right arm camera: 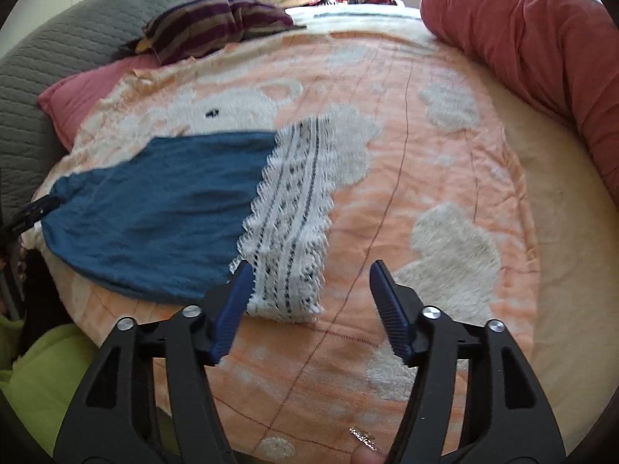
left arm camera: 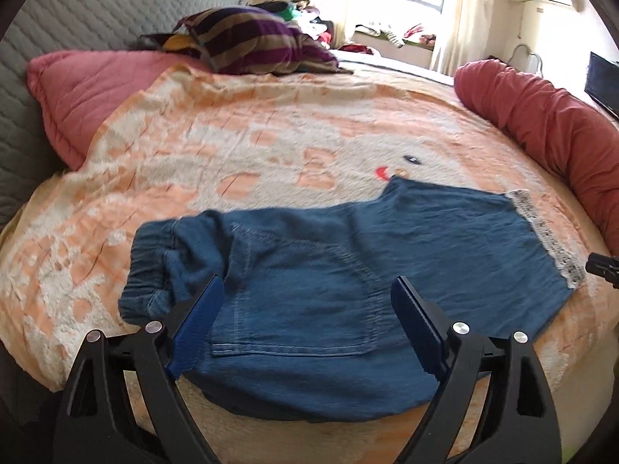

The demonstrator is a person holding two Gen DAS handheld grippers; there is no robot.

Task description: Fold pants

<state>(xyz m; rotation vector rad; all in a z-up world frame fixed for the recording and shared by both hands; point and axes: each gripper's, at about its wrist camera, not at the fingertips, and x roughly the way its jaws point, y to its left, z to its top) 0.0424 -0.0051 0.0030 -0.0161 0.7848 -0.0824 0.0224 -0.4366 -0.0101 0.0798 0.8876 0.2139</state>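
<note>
Blue denim pants (left arm camera: pixel 329 270) lie flat on an orange and white blanket (left arm camera: pixel 232 147), with the elastic waistband (left arm camera: pixel 151 266) at the left and a white lace hem (left arm camera: pixel 549 239) at the right. My left gripper (left arm camera: pixel 309 294) is open and empty, just above the pocket area. In the right wrist view the pants (right arm camera: pixel 154 208) lie at the left with the lace hem (right arm camera: pixel 294 216) ahead. My right gripper (right arm camera: pixel 309 274) is open and empty, its left finger over the hem's near corner. The right gripper's tip (left arm camera: pixel 603 266) shows at the edge of the left wrist view.
A red bolster (right arm camera: pixel 541 46) runs along the bed's right side. A pink pillow (left arm camera: pixel 85 92) and a striped cushion (left arm camera: pixel 255 42) lie at the head. A grey quilted headboard (left arm camera: pixel 77 11) is behind. Green cloth (right arm camera: pixel 42 371) lies low left.
</note>
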